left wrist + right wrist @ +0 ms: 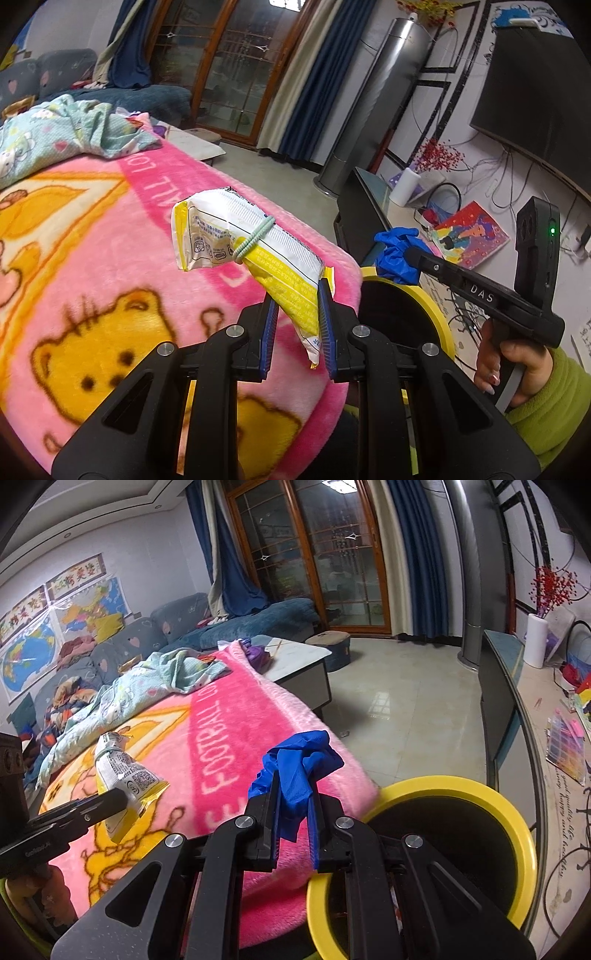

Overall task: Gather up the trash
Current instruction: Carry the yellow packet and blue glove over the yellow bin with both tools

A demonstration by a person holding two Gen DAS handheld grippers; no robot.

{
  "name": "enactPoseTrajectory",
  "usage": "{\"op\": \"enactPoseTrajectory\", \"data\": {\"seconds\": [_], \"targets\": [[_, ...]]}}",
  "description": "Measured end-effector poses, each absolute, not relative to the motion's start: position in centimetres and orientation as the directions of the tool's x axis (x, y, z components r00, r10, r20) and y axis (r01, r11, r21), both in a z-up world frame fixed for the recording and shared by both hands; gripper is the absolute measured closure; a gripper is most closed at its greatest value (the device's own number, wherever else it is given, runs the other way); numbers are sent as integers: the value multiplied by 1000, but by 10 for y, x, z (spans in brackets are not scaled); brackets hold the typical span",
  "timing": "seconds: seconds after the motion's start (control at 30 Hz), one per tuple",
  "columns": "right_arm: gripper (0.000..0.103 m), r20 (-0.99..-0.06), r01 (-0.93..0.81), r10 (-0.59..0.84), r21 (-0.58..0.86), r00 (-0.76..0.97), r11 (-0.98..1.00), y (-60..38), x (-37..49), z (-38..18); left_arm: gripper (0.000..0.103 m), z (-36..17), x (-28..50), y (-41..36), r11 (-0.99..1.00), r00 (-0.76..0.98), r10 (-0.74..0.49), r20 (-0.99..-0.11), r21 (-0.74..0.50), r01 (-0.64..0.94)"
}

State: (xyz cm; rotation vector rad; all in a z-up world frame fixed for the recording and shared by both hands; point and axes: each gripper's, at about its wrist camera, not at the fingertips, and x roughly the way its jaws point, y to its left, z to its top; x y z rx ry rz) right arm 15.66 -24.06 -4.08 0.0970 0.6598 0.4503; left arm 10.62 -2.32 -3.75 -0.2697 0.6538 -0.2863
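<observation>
So both grippers have something in them right now. The left gripper (pixel 297 325) is clenched on a yellow and white snack packet (pixel 255 254), pinching its lower end between the blue pads, and the packet sticks up and away with a pale green hair tie (pixel 255 236) looped round its middle. It's held in the air above the pink blanket (pixel 110 236), near the blanket's edge on the bin side. From the right wrist view you can see the same packet (pixel 123 775) off to the left of the bin, clamped in the left gripper's black fingers.

The right gripper (pixel 293 812) is clenched on a crumpled blue glove (pixel 299 768), which bunches up above the fingers and hangs a bit below them too. It sits just left of the trash bin (pixel 517 812), over the blanket's edge, not yet above the opening. In the left wrist view the glove (pixel 397 254) is right above the bin's yellow rim (pixel 439 317), and a hand (pixel 517 369) in a green sleeve (pixel 554 406) grips the handle.

The bin is black inside with a yellow rim, tucked beside the blanket corner. Further back from the bin, a light blue printed cloth (pixel 147 686) lies crumpled on the blanket.
</observation>
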Motion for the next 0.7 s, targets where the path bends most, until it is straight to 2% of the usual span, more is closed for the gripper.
{"op": "enactPoseTrajectory", "data": {"seconds": [0.7], "targets": [[91,-559,-254,344,235,754,938,-301,147,-45,88,-34,107,-80,917,724,-400,-563,-254,308]]}}
